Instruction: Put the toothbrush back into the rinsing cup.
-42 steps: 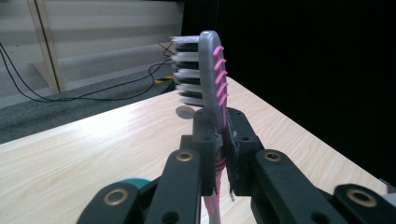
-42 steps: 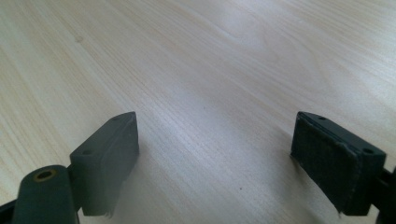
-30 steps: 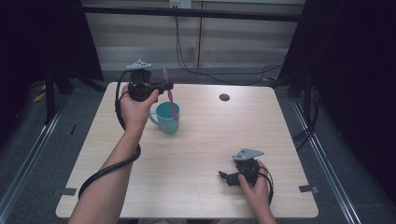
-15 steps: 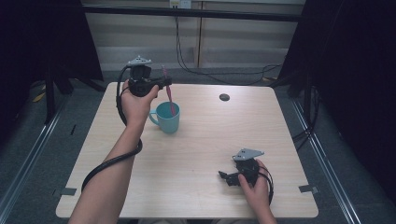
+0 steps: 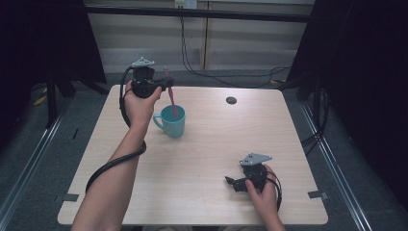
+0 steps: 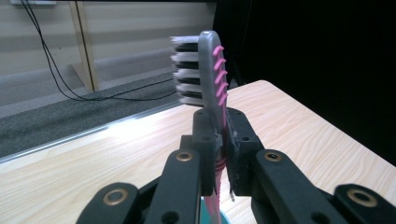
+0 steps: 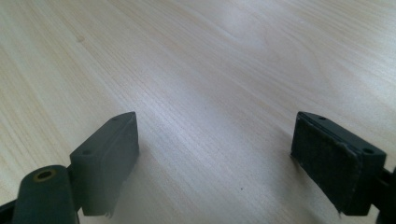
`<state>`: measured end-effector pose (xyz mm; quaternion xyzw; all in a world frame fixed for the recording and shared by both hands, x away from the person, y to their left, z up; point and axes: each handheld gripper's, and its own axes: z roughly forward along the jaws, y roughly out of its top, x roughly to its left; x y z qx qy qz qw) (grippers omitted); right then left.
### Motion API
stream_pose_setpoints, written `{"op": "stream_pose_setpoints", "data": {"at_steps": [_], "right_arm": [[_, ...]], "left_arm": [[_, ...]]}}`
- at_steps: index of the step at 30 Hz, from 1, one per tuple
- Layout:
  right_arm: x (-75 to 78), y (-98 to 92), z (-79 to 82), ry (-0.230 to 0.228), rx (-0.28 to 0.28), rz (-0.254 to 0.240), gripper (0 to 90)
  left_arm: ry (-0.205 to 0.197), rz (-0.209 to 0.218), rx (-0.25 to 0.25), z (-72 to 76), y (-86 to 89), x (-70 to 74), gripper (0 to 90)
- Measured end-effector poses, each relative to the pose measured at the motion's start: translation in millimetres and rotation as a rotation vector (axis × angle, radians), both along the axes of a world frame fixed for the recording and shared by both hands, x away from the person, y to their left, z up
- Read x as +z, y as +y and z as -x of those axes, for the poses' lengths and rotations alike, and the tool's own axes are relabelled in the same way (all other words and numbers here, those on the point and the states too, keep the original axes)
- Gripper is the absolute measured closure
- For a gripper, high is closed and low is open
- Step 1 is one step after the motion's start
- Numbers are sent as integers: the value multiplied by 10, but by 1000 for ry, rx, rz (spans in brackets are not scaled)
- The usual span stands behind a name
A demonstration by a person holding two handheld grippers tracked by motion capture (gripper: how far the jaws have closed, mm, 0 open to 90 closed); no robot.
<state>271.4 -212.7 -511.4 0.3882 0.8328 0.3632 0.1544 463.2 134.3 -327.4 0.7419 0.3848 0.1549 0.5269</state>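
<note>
Left gripper, held above the far-left part of the table, is clamped on a pink toothbrush just below its head. In the left gripper view the jaws press the neck from both sides, with the bristle head standing upright above them, bristles turned to the left of that view. From the high view the handle slants down into the teal mug, its lower end inside the rim; whether it touches the bottom cannot be told. A grip this near the head leaves the whole handle free to go down into the mug, and judged from that, the brush is being stood in it or lifted out of it.

Right gripper rests low at the near-right of the table, well apart from the mug. Its jaws stand wide with only bare wood between them. It appears parked out of the way.

A small dark disc lies on the far side of the table, untouched.
</note>
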Motion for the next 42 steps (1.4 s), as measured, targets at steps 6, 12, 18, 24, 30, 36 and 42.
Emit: {"op": "stream_pose_setpoints", "data": {"at_steps": [6,12,18,24,30,36,42], "right_arm": [[-1,0,0,0,1,0,149],[-1,-1,-1,-2,3,0,149],[-2,-1,-2,-4,6,1,149],[-1,0,1,0,5,0,149],[0,1,1,1,5,0,149],[0,0,2,2,5,0,149],[0,1,4,3,4,0,149]], "left_arm": [[-4,-14,2,-21,-18,-87,839],[-9,-34,7,-19,-37,-204,839],[-2,-37,3,-23,-69,-319,839],[12,-54,6,-19,-76,-442,839],[18,-68,15,-2,-71,-541,838],[26,-71,17,13,-88,-640,837],[38,-92,17,18,-91,-729,835]]}}
